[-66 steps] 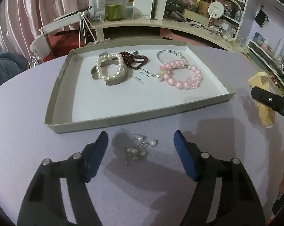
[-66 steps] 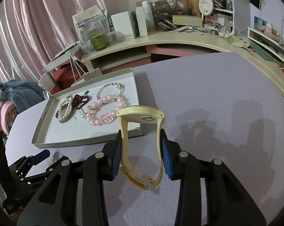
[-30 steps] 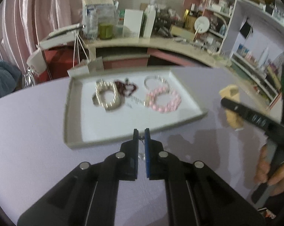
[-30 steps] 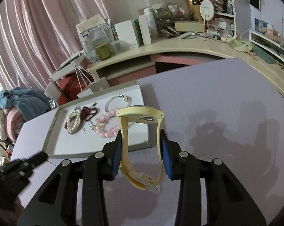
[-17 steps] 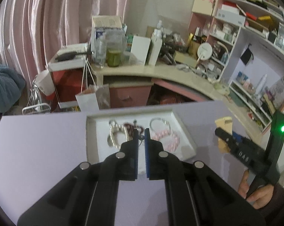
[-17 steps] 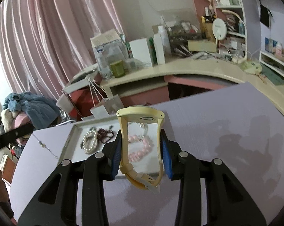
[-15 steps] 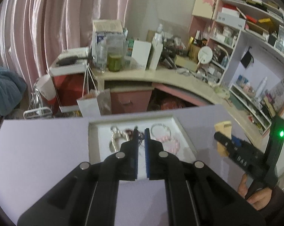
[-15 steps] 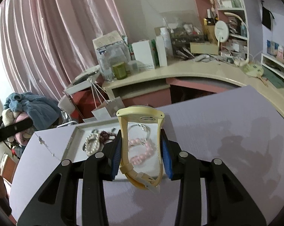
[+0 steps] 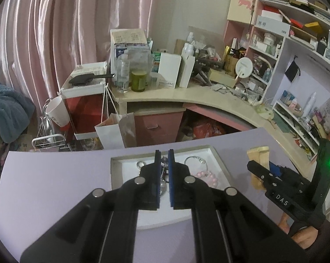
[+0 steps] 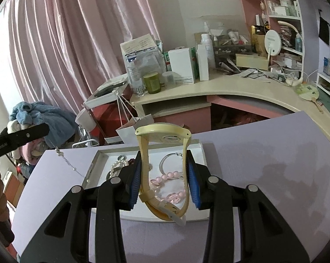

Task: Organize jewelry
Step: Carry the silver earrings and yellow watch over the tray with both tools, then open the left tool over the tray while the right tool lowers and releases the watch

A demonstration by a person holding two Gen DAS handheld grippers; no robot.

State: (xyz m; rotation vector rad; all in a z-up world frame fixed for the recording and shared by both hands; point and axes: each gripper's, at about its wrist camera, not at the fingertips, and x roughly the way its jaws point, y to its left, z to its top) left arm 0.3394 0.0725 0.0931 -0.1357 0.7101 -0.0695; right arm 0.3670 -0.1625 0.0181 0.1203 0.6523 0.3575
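The left gripper (image 9: pixel 164 161) is squeezed shut on a thin chain (image 10: pixel 65 161). You can see the chain best from the right camera, where it hangs down from the left gripper's tip, over the purple table (image 10: pixel 263 153), and ends near the left wall of the tray (image 10: pixel 92 166). It looks like a necklace with little pearls, but it is too small to be sure.

The right gripper (image 10: pixel 163 171) is closed part way on a yellow watch (image 10: pixel 165 135). Its blue pads (image 10: pixel 136 179) press on the two sides of the strap, and the watch face sits up on top. The watch is up in the air, not on the table.

The tray sits on the table in front of both grippers. Inside it lie a white pearl bracelet (image 10: pixel 116 166), a pink bead bracelet (image 10: pixel 169 178) and a silver bangle (image 10: pixel 165 164).

The job now is likely to carry both things over and put them in the tray. To do it well, move slowly so the chain does not swing or catch on the tray wall. Lift it over the wall first, then let the loose end down onto a bare white spot, and only then open the gripper. Set the watch down low in an empty part too, away from the beads, so nothing gets tangled
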